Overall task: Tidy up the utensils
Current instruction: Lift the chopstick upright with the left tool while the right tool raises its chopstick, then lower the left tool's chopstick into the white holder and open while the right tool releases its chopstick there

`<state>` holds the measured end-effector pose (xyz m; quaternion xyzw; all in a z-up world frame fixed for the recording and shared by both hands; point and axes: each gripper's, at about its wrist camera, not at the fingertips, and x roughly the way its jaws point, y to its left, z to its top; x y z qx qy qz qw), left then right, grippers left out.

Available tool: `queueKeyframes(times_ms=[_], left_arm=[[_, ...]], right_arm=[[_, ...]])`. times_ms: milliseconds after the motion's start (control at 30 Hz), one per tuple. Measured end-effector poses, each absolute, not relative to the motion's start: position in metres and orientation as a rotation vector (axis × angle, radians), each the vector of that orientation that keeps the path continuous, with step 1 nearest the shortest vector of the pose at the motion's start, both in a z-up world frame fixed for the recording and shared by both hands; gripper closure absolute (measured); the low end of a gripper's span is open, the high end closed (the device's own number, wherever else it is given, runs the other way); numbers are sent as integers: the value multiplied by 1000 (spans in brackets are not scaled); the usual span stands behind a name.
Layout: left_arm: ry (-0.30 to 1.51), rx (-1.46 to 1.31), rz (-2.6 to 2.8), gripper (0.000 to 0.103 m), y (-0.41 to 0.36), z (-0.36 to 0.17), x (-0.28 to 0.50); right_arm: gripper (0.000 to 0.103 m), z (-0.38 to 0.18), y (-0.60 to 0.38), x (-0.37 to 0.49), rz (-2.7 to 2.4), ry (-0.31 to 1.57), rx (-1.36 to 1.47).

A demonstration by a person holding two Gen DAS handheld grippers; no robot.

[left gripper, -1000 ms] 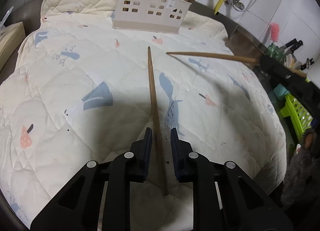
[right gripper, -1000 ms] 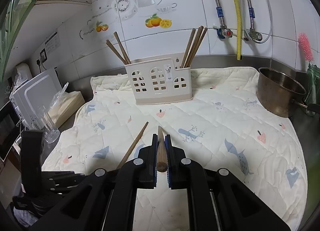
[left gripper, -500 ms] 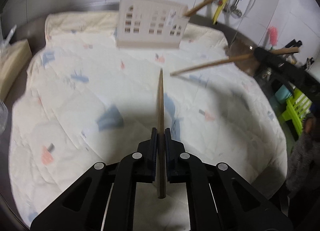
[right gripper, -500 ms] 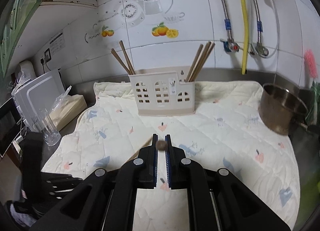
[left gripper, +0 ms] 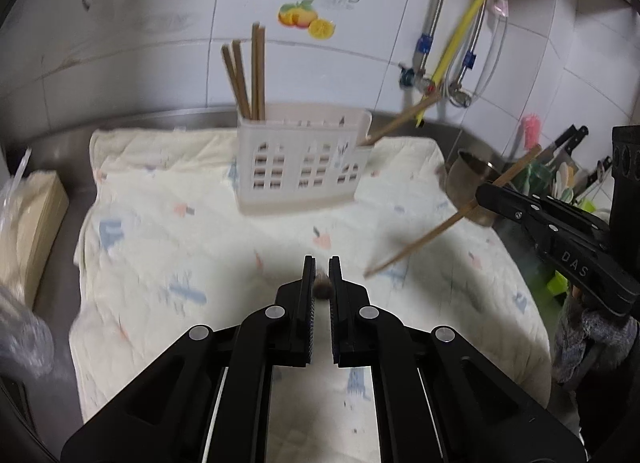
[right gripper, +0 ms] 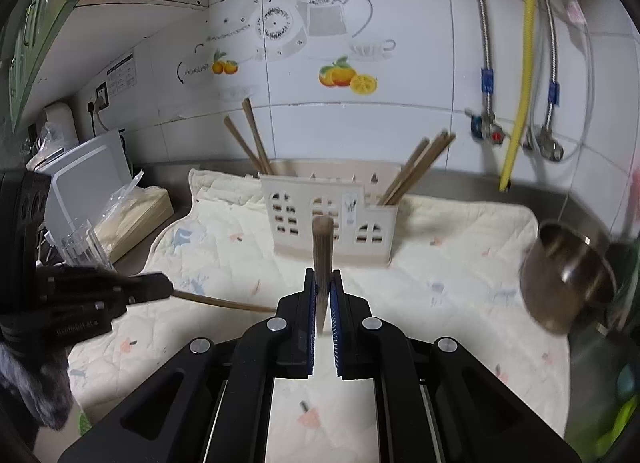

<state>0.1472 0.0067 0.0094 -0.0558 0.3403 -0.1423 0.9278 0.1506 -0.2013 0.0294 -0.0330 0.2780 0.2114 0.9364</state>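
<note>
My left gripper (left gripper: 322, 263) is shut on a brown chopstick (left gripper: 322, 289), seen end-on between the pads, above the patterned mat (left gripper: 168, 247). My right gripper (right gripper: 323, 273) is shut on a second chopstick (right gripper: 322, 243), which sticks up and forward. In the left wrist view the right gripper (left gripper: 482, 194) holds its chopstick (left gripper: 420, 239) slanting down to the left. In the right wrist view the left gripper (right gripper: 165, 287) holds its chopstick (right gripper: 224, 302) nearly level. The beige utensil holder (left gripper: 304, 171) (right gripper: 328, 223) stands at the mat's far edge, with chopsticks in both end compartments.
A steel pot (right gripper: 568, 275) sits right of the mat. A tissue box (left gripper: 28, 219) and clear glasses (right gripper: 82, 247) are on the left. Pipes and a yellow hose (right gripper: 520, 75) run down the tiled wall. Knives and a green rack lie far right.
The left gripper closed on the chopstick that lay on the mat and lifted it. Both grippers rose with their chopsticks, and the views now look more level at the holder.
</note>
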Motion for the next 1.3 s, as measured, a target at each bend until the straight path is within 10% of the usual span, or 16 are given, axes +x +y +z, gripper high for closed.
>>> queueKeyframes(times_ms=[700,1300], left_arm=[[438,-46,-284,98,2,155,233],[461,-100,-150,98,23,135,309]], right_arm=[[96,141,-207,250,423,451,-82],[96,123,-195,307,399,491,-87]])
